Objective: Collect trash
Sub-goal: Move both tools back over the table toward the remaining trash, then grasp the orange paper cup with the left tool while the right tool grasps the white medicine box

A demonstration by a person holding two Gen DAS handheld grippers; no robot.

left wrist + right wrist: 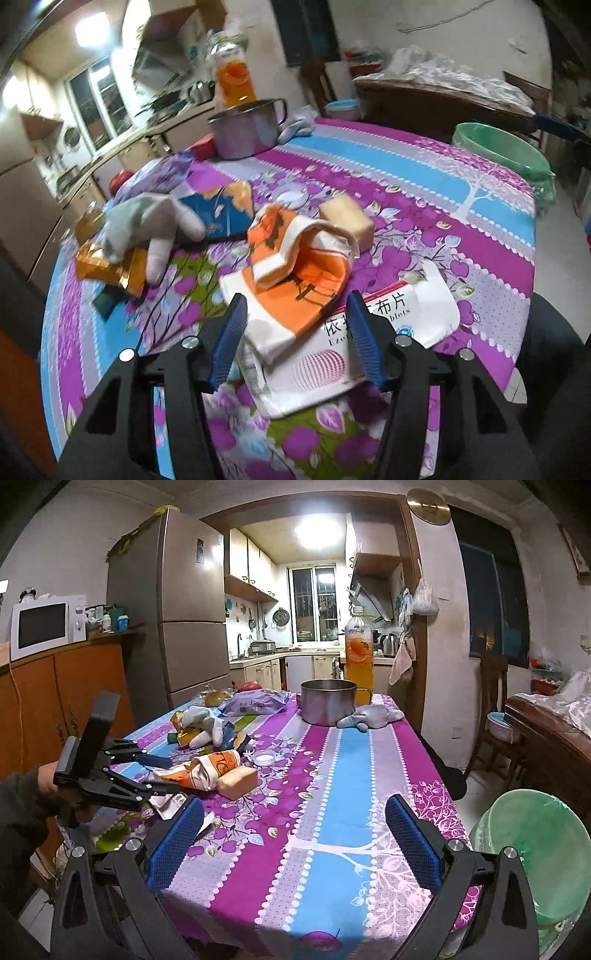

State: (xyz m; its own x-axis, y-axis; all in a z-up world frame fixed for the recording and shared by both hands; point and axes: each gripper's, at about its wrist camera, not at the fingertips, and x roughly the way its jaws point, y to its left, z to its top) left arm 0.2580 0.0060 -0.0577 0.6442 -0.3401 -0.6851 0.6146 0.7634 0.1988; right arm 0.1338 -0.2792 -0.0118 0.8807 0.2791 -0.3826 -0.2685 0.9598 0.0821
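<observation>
A crumpled orange-and-white carton [295,273] lies on a flattened white medicine box [332,354] on the flowered tablecloth [424,206]. My left gripper [297,314] is open, its blue pads on either side of the carton's near end; it also shows in the right wrist view [162,771]. More trash lies beyond: a gold wrapper [107,269], a blue-and-orange packet [225,210] and a tan block [345,218]. My right gripper [295,834] is open and empty over the table's near edge. A green lined trash bin [532,856] stands on the floor to the right.
A steel pot [327,701] and an orange drink bottle [359,653] stand at the far end. Grey gloves [205,720] [373,716], a purple packet [255,703] and a small white lid [264,757] lie on the cloth. A wooden cabinet [62,701] stands left.
</observation>
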